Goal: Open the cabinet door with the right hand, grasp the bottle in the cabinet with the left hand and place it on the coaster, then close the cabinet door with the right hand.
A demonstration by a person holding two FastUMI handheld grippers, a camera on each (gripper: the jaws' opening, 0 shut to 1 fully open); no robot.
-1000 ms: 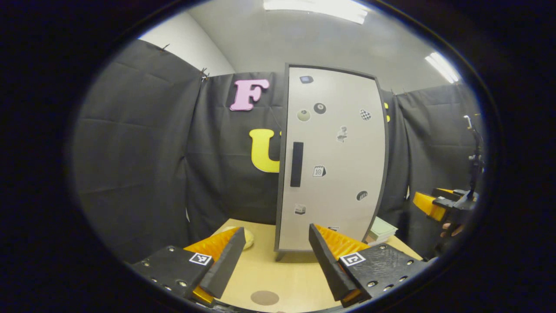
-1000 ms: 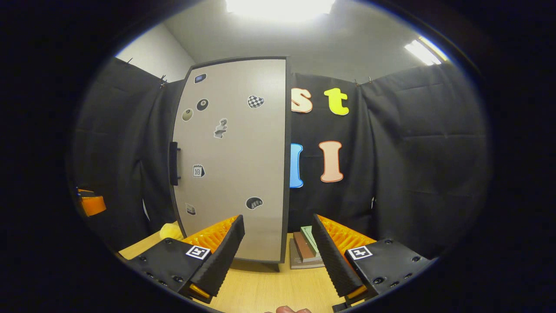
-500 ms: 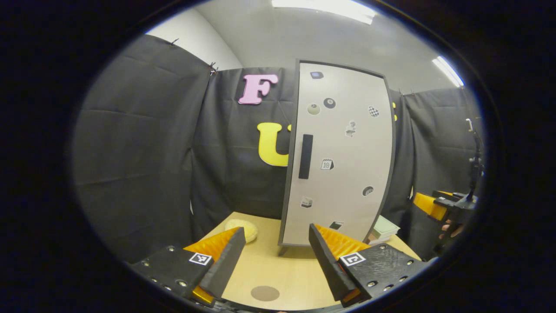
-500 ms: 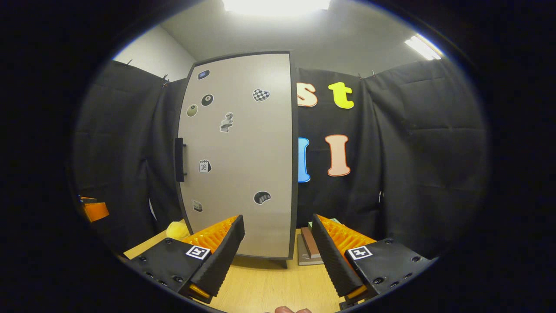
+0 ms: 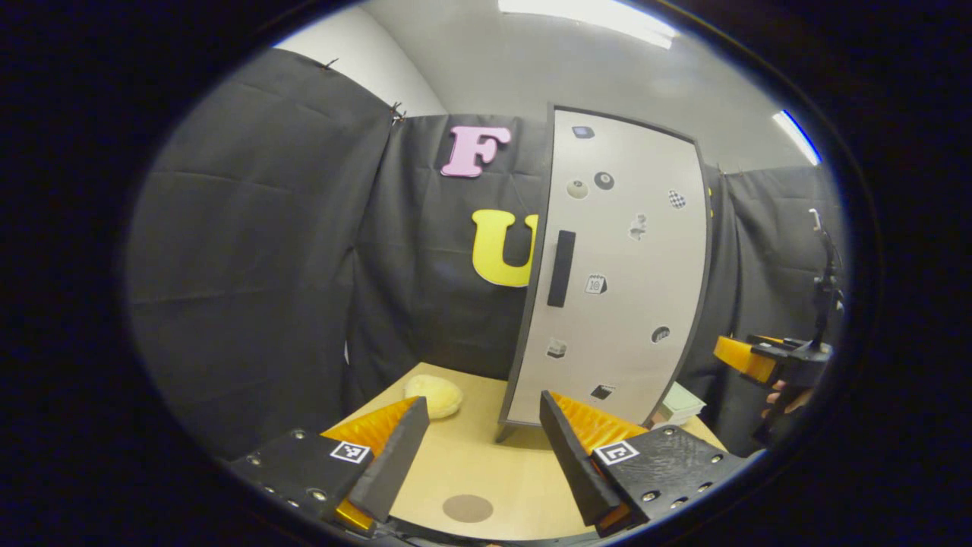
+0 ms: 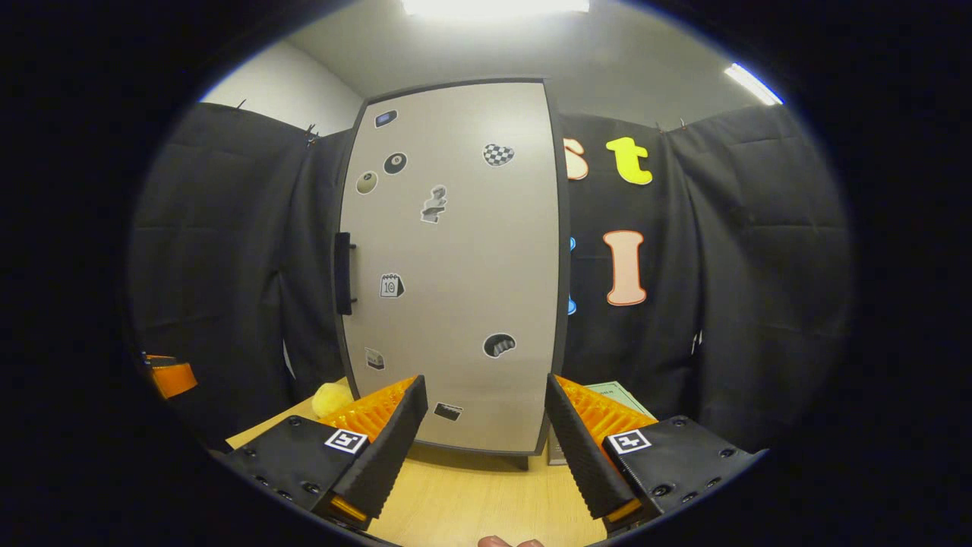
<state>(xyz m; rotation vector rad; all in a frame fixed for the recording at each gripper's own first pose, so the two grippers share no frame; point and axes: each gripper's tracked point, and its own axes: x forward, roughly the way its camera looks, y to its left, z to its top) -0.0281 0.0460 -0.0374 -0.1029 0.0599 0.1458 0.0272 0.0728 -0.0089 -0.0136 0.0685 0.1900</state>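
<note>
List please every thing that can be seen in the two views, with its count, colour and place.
cabinet: one, grey door with dark frame, shut, standing at the back of the table
handle: one, black, upright on the door's left edge
stickers: several, mostly black and white, spread over the door
table: one, light wood, under the cabinet
coaster: one, brown, round, on the table's near edge
soft lump: one, pale yellow, on the table left of the cabinet
books: a small stack, green on top, right of the cabinet
ceiling lights: bright strips overhead
left hand-held gripper: one, open, above the coaster
right hand-held gripper: one, open, facing the door
</note>
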